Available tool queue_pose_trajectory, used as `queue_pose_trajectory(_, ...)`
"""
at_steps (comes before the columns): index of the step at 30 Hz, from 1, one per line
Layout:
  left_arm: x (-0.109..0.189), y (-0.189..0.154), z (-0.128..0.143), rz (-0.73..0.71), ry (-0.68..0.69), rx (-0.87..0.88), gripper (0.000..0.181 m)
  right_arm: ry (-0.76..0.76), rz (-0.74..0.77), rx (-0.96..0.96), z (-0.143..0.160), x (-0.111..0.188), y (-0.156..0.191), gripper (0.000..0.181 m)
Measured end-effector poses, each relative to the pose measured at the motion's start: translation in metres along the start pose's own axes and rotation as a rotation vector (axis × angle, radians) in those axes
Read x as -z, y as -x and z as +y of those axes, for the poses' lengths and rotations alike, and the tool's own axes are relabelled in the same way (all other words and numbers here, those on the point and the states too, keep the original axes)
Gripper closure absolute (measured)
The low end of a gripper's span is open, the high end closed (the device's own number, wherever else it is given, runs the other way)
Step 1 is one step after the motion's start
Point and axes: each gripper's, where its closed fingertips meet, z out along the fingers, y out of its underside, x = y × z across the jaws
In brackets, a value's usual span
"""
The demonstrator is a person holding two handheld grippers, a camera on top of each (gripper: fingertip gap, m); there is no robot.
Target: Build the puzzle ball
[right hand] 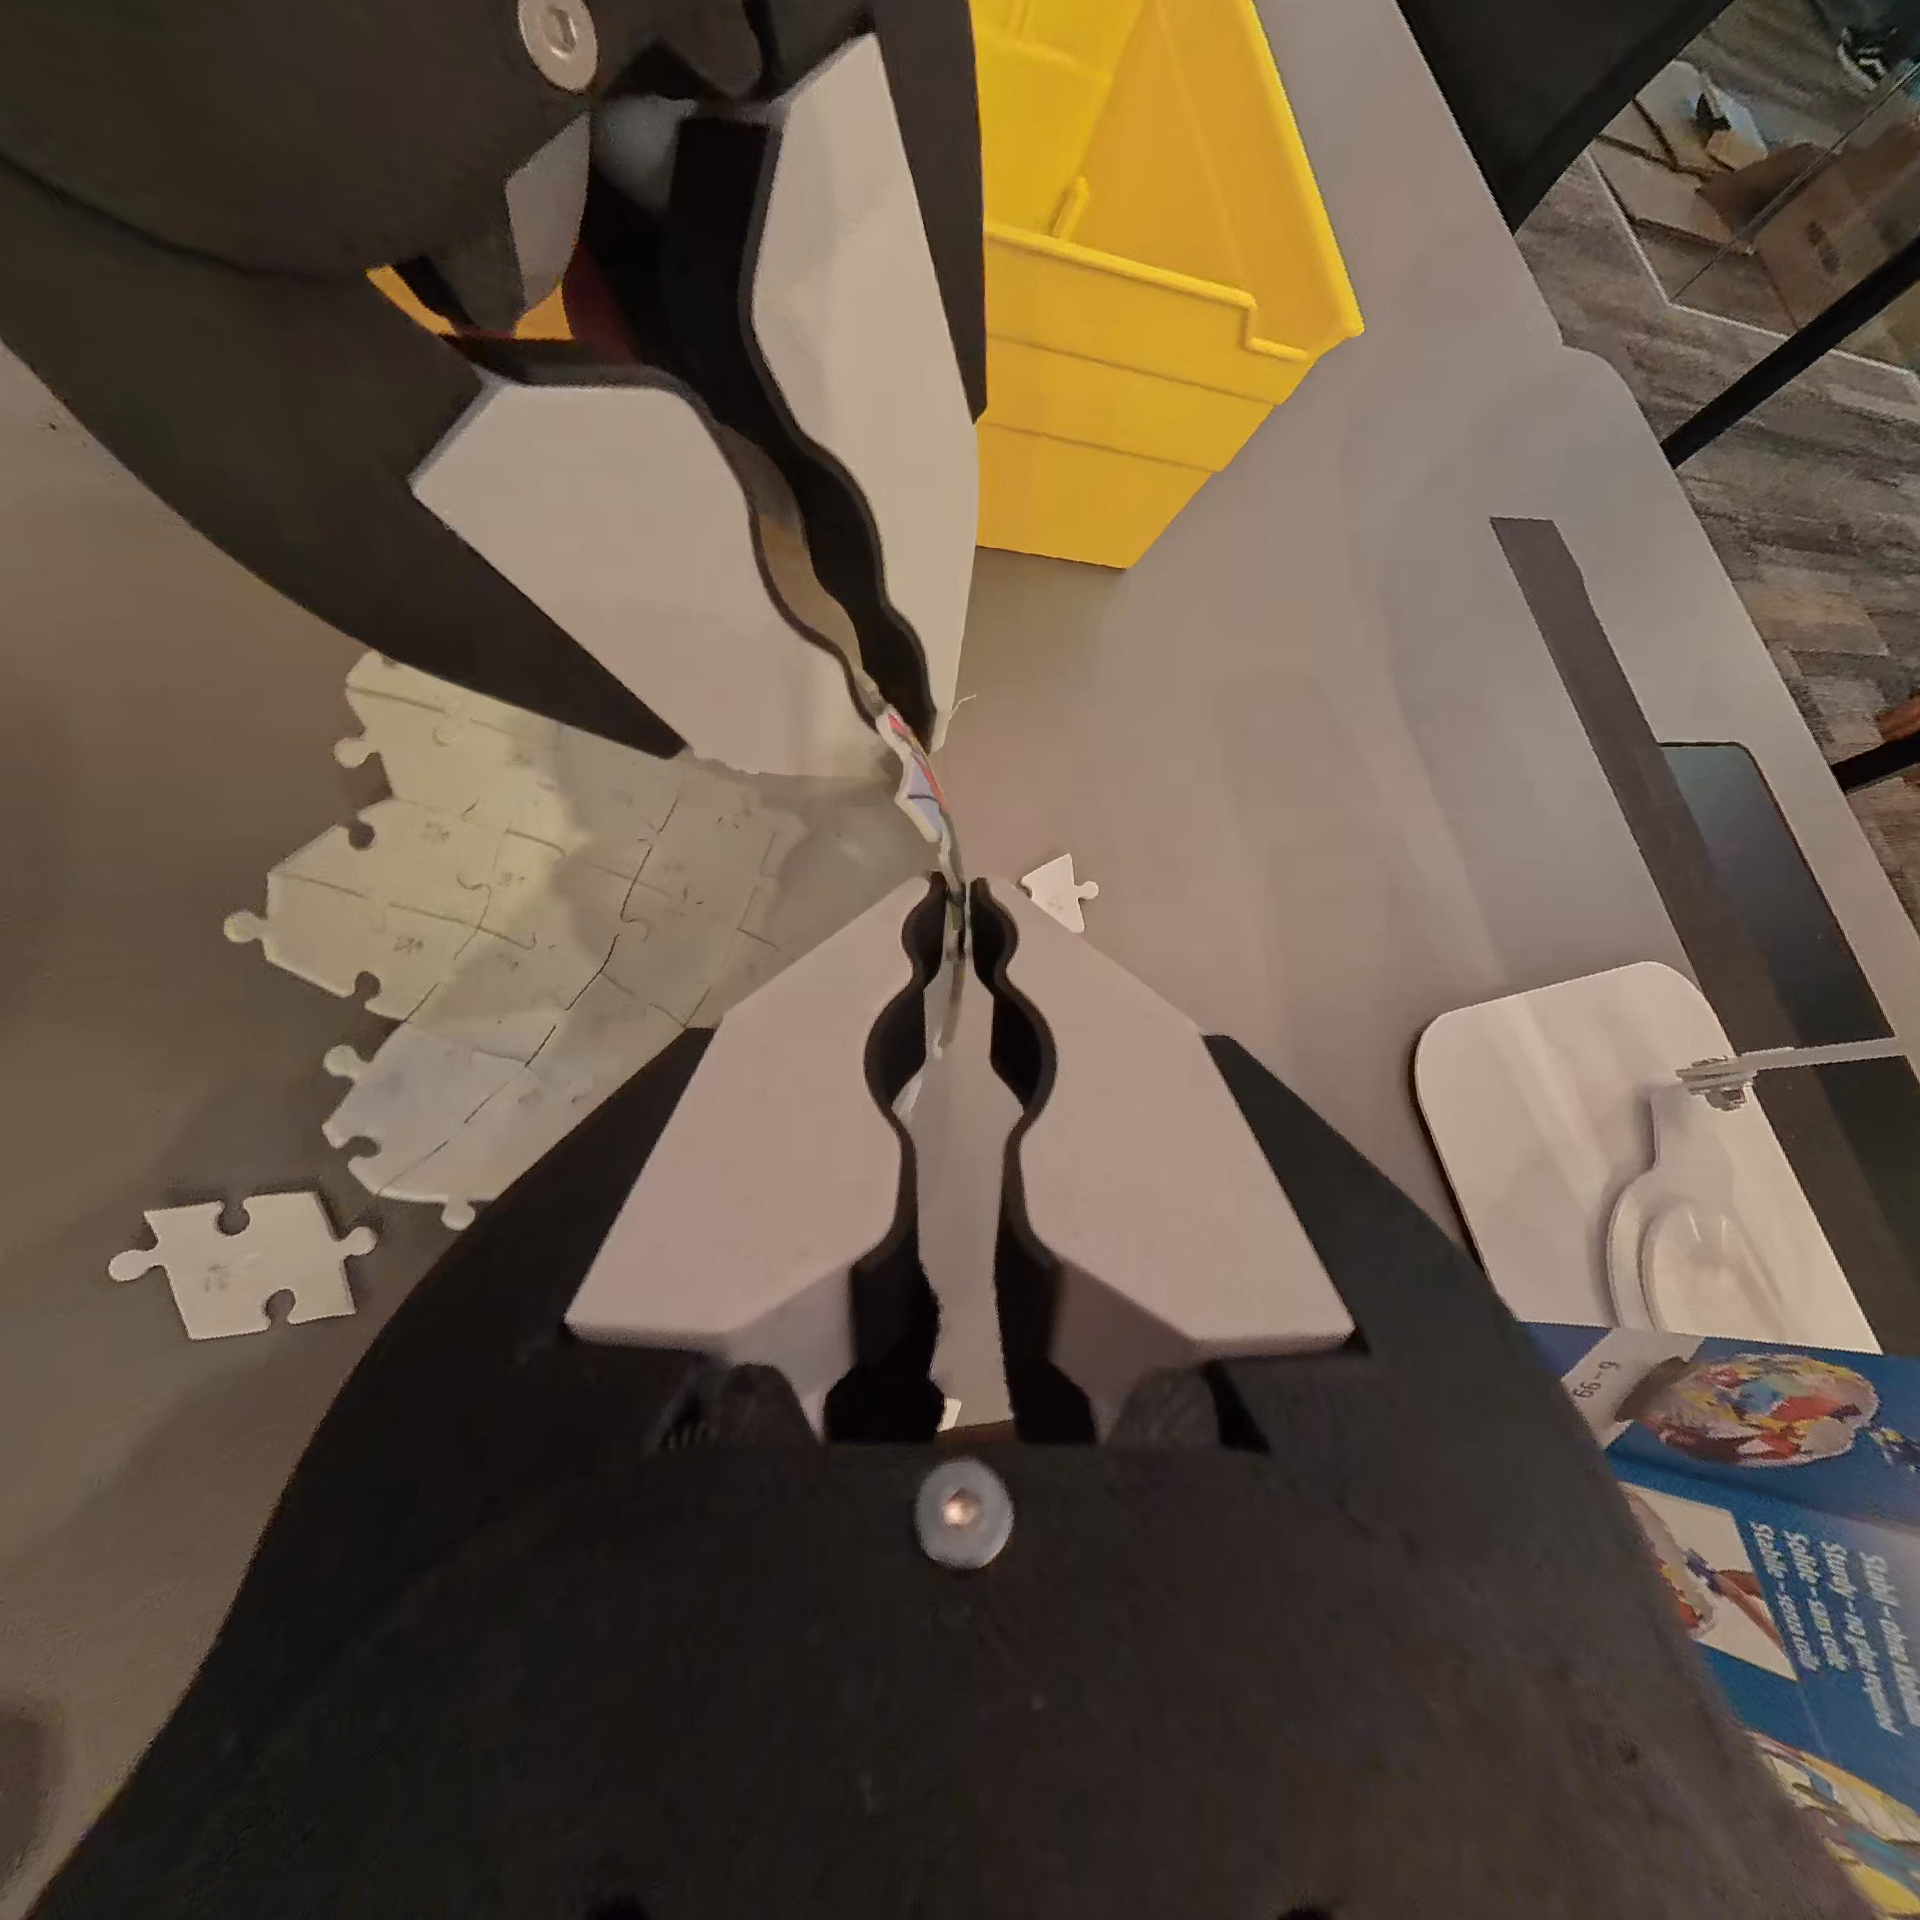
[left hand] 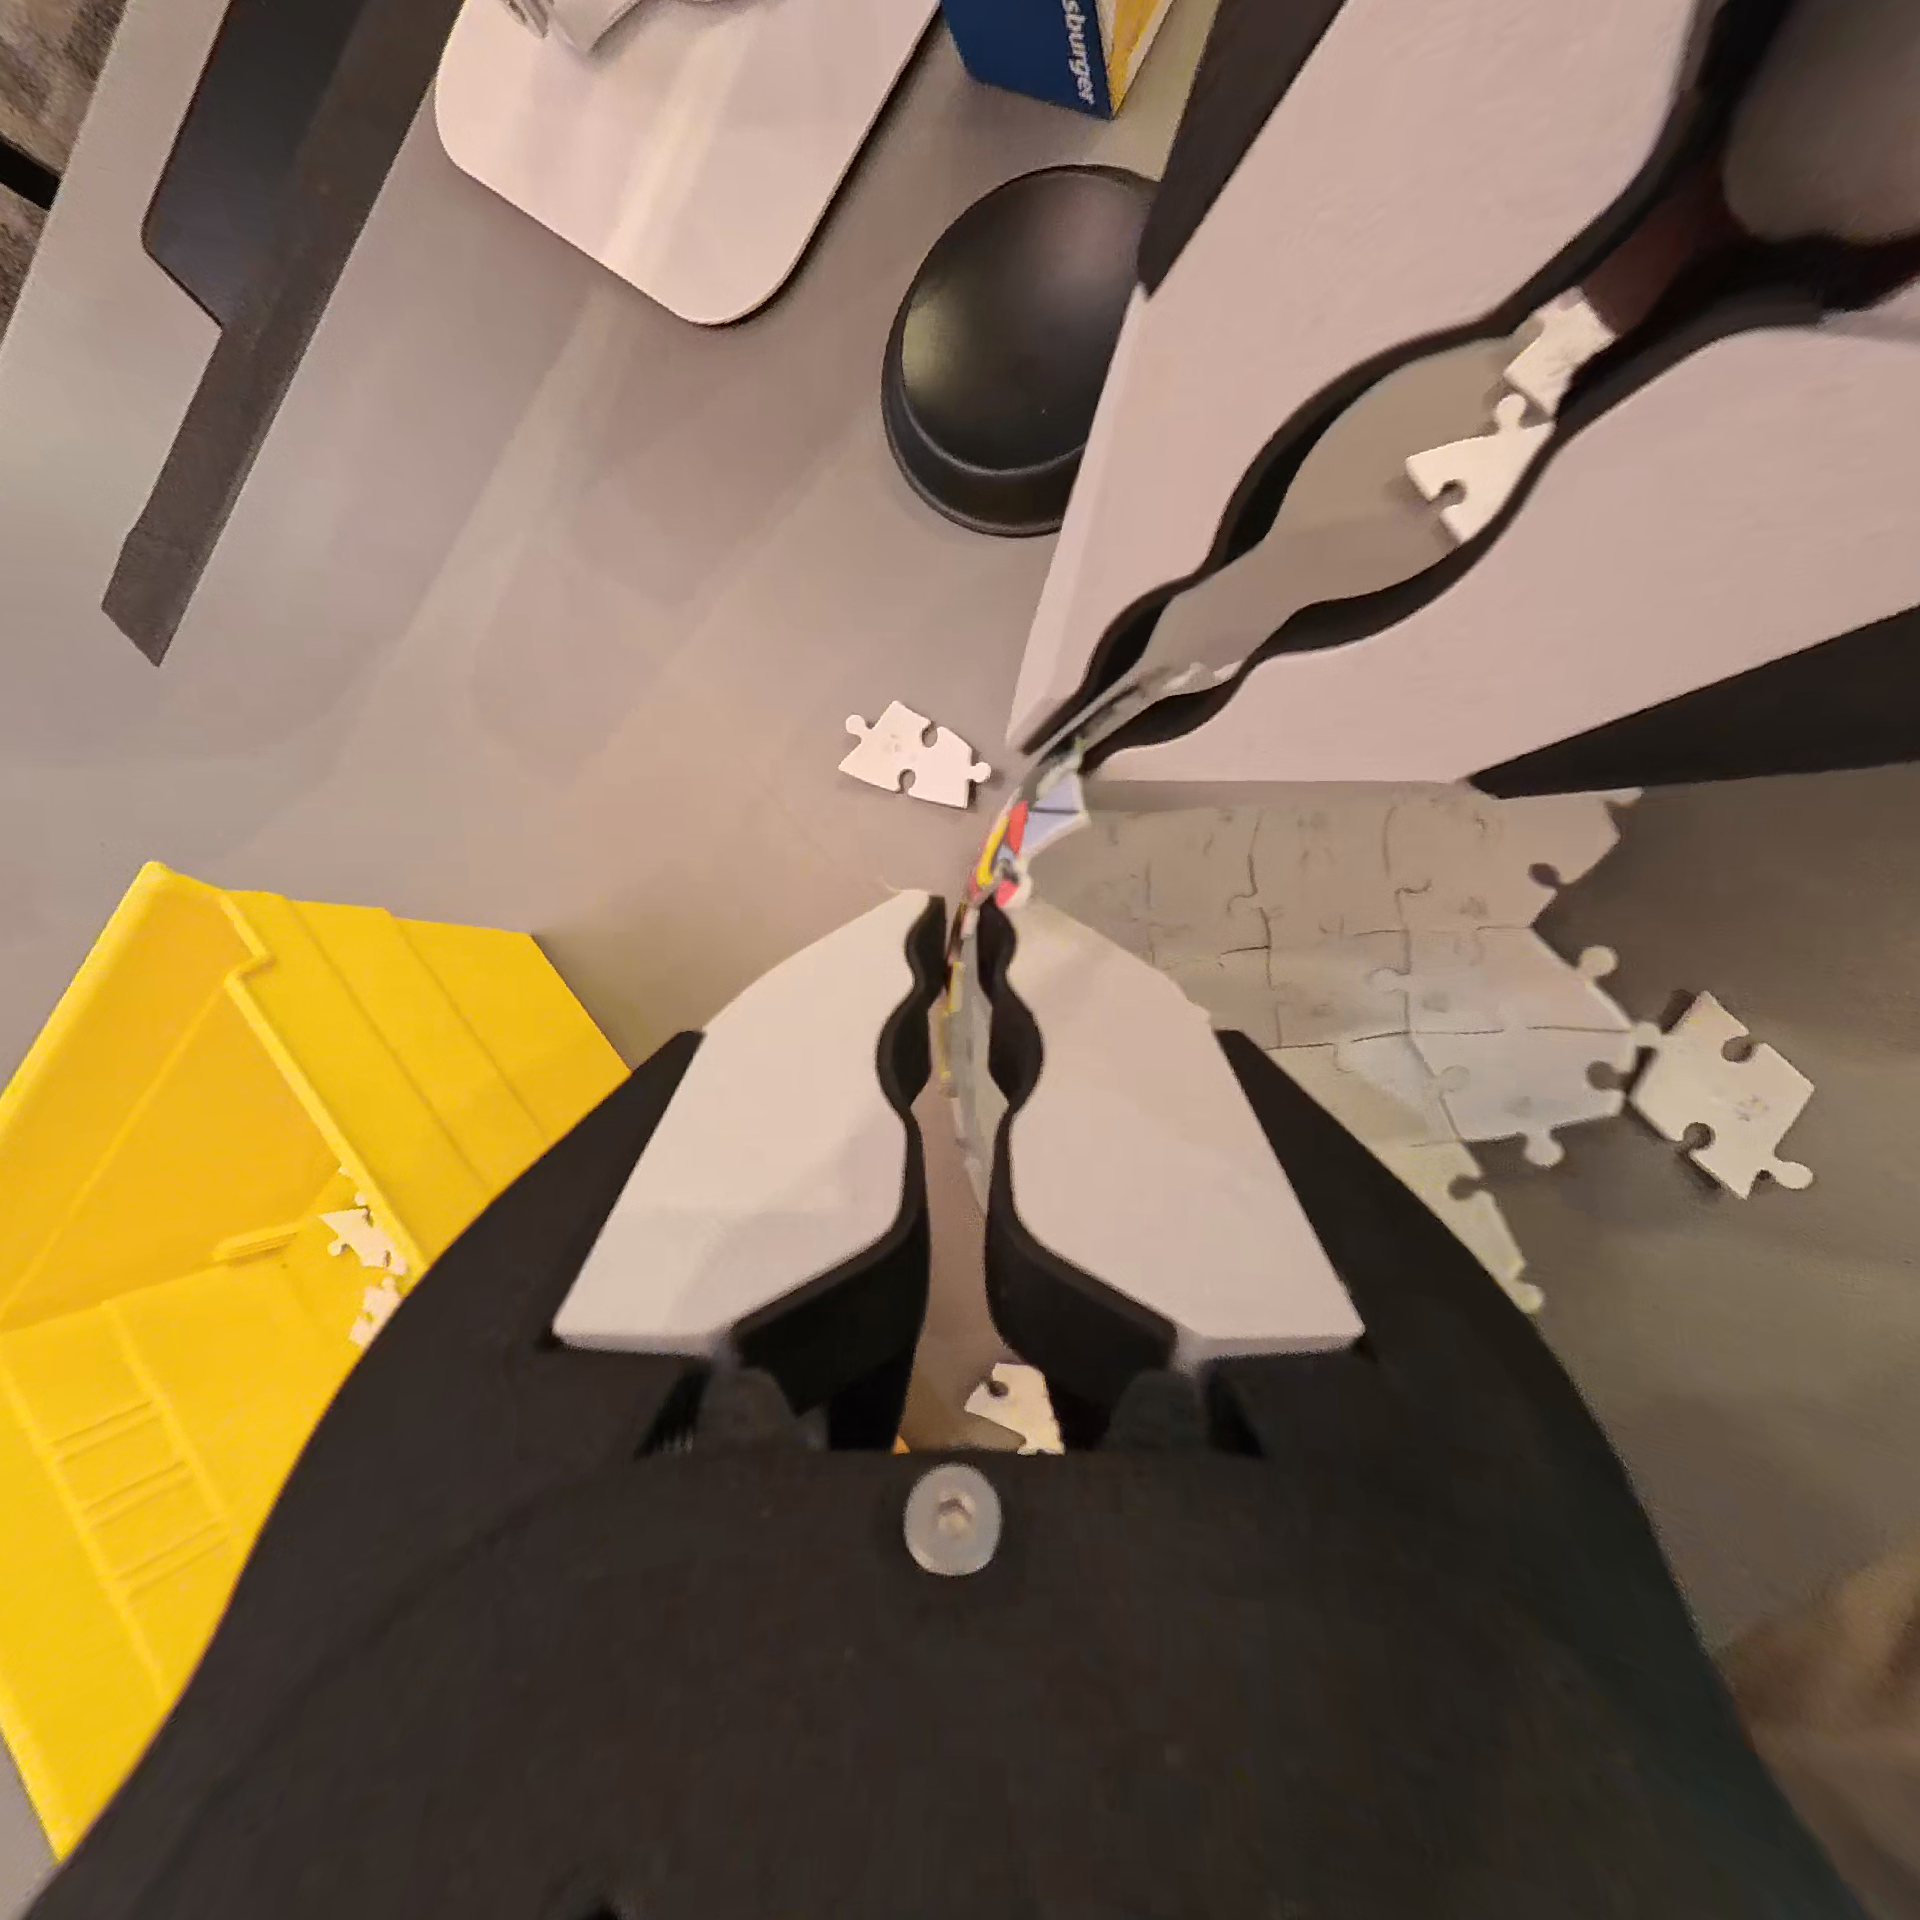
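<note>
Grey table [left hand: 540, 665] | both grippers' fingers [left hand: 1049, 1049] clenched on colourful curved puzzle strip [left hand: 1023, 831], edge-on

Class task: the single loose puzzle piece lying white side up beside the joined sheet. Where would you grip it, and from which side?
Grip the loose piece across a plain edge between its knobs, coming from the open table side. It lies flat, so an edge must lift first.
</note>
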Motion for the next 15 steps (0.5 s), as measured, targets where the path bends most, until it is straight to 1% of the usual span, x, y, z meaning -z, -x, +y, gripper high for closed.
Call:
queue_pose_trajectory(2, -0.002, 0.002, 0.003, -0.018, 0.011, 0.004, 0.175, -0.004, 0.005, -0.005, -0.001, 0.001, -0.001, 0.176)
queue_pose_trajectory(6, -0.004, 0.003, 0.006, -0.033, 0.013, 0.022, 0.176, 0.000, 0.017, -0.018, -0.001, 0.004, -0.003, 0.165)
queue_pose_trajectory(8, -0.003, 0.003, 0.007, -0.042, 0.008, 0.038, 0.176, -0.006, 0.037, -0.025, -0.001, 0.009, -0.005, 0.163)
queue_pose_trajectory(11, 0.000, 0.007, 0.007, -0.081, -0.021, 0.065, 0.177, -0.026, 0.061, -0.050, -0.003, 0.021, -0.008, 0.156)
queue_pose_trajectory(15, 0.007, 0.016, 0.006, -0.170, -0.063, 0.093, 0.177, -0.060, 0.110, -0.074, -0.003, 0.045, -0.013, 0.155)
